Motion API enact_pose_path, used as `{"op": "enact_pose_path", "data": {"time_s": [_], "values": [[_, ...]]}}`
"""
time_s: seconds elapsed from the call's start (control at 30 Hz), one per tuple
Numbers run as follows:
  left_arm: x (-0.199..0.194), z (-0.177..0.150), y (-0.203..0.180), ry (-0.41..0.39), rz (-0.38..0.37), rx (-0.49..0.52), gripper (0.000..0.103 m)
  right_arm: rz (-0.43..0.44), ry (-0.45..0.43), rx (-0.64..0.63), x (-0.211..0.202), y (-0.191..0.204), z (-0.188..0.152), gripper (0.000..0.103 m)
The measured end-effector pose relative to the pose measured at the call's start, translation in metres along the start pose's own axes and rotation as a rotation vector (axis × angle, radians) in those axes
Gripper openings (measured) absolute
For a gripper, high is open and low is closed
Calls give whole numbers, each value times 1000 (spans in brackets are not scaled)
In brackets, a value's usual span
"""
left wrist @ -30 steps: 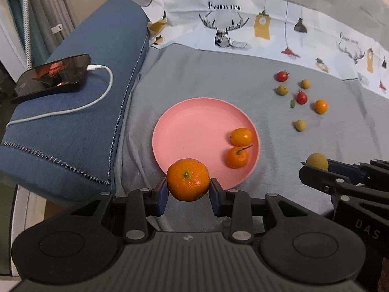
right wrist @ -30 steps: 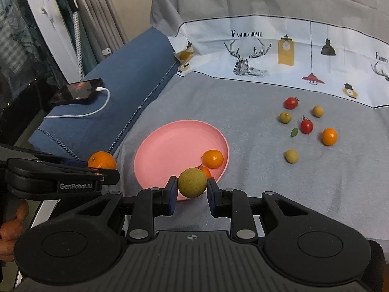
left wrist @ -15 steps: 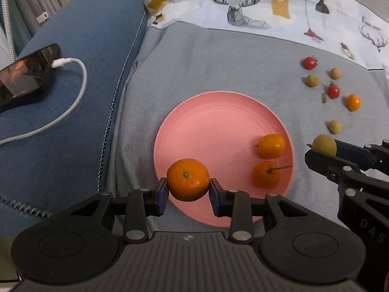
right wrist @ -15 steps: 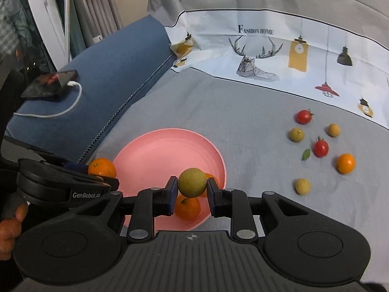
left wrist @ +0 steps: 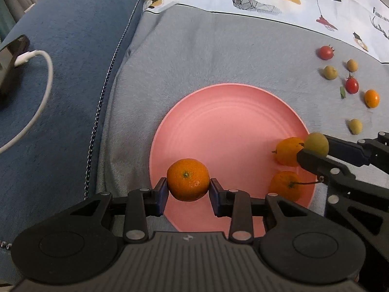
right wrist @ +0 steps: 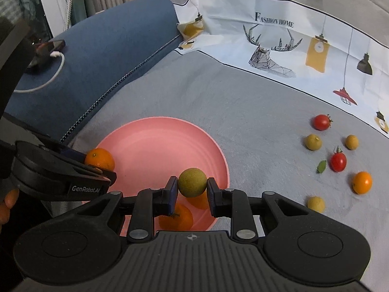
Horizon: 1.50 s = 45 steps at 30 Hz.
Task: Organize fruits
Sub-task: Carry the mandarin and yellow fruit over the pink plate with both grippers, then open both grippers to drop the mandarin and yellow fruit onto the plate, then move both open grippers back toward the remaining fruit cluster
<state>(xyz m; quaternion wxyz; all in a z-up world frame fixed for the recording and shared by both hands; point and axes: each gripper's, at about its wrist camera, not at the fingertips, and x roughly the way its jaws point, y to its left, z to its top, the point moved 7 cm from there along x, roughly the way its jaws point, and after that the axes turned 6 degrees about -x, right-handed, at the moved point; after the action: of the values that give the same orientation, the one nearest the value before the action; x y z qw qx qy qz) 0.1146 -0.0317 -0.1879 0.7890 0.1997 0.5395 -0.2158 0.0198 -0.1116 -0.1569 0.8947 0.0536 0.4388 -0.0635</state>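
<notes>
Both grippers have dropped in over the pink plate (left wrist: 226,121) compared with a second ago, so this looks like the drop-off moment for two more fruits. On the left, the left gripper (left wrist: 188,189) pinches the mandarin (left wrist: 188,179) over the plate's near-left rim, jaws just eased a touch wider but pads apparently touching it. Further right, the right gripper (right wrist: 192,194) is clamped on the green fruit (right wrist: 192,182), now above the two oranges (left wrist: 288,151) already plated, while six small fruits, like one cherry tomato (right wrist: 321,122), wait on the grey cloth (right wrist: 243,112).
</notes>
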Motion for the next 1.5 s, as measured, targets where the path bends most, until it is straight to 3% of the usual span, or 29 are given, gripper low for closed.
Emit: {"op": "enact_pose_path", "data": {"time_s": [0.07, 0.1, 0.13, 0.17, 0.23, 0.3, 0.5, 0.67, 0.8, 1.03, 1.5], "values": [[-2, 2, 0, -16, 5, 7, 69, 18, -1, -13, 2, 3, 1, 29], [-4, 3, 1, -32, 18, 6, 86, 33, -5, -24, 3, 5, 3, 35], [-8, 5, 5, -62, 57, 0, 91, 26, -8, -29, 2, 5, 4, 41], [-10, 6, 7, -82, 71, 1, 93, 13, -14, -33, 1, 3, 4, 52], [-15, 4, 12, -85, 69, -6, 103, -2, -21, -8, -5, -3, 4, 67], [-21, -3, 16, -91, 52, -25, 103, 12, -23, 33, -14, -8, 0, 83], [-52, -38, 17, -95, 32, -63, 103, -20, -54, 72, -63, -4, -21, 93], [-92, -60, 15, -199, 66, -62, 103, -61, -127, 56, -110, 12, -29, 98], [-119, -71, 12, -264, 90, -83, 103, -100, -184, 47, -142, 23, -31, 100], [-150, -86, 18, -297, 165, -97, 103, -133, -304, 16, -192, 35, -36, 102], [-183, -110, 11, -318, 92, -139, 103, -119, -341, 35, -222, 42, -61, 102]]}}
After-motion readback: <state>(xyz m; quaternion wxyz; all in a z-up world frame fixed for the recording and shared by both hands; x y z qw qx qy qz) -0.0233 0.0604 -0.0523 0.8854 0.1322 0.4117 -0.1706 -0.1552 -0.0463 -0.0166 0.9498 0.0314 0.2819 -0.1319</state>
